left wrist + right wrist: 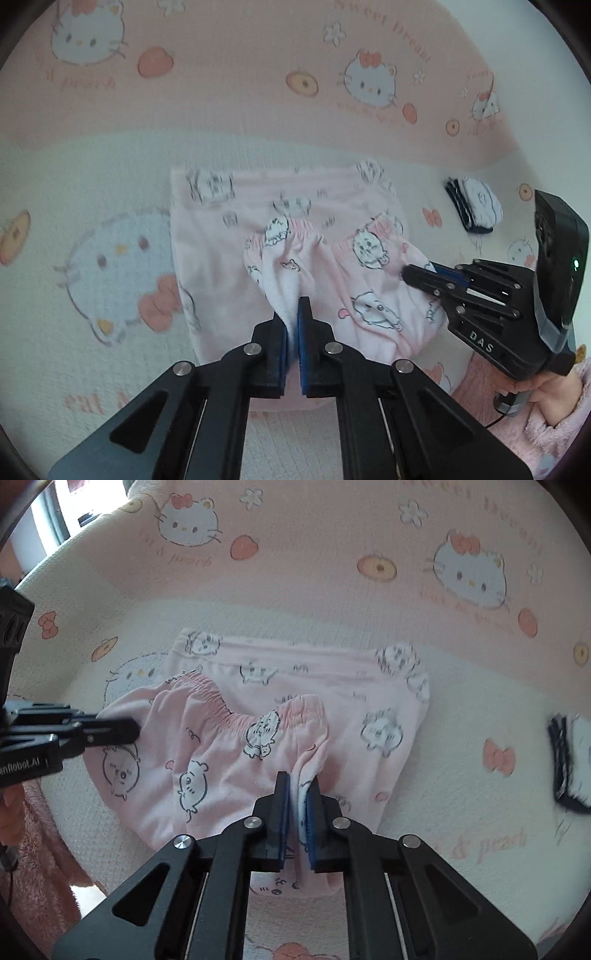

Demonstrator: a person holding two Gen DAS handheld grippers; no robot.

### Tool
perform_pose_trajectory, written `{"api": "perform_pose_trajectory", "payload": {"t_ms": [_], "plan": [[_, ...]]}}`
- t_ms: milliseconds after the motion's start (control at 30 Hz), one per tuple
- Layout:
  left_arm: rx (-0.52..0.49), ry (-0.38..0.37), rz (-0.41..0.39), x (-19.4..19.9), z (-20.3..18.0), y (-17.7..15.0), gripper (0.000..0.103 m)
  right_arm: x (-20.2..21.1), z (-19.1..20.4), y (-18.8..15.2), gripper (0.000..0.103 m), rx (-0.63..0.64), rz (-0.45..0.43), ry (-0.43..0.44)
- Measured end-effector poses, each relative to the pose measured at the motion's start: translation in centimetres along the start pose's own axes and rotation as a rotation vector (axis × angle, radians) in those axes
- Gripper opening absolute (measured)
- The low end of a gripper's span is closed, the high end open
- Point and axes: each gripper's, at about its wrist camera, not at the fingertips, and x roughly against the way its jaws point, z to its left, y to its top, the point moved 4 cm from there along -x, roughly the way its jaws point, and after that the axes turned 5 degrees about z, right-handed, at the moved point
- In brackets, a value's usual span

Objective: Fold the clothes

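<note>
While pink pants (229, 760) hang gripped, cartoon-cat bedding (461, 794) (cream, pink) underlies them.

Black linkage claws (293, 325) (298, 801) with blue pads, silver rivets (white "DAS" lettering), fuzzy pink sleeve (554, 424)

Soft, even daylight from a window (55, 520) at upper left gives weak shadows, with motion blur on prints and strong fisheye bending at edges.
</note>
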Motion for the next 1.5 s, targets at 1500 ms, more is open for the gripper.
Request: {"api": "perform_pose_trajectory", "payload": {"t_ms": [1500], "plan": [[0.103,0.153,0.018,-5.9,4.1,6.0,0.018,-6.4,-3.4,4.9,0.02,-0.163,0.084,0.04]]}}
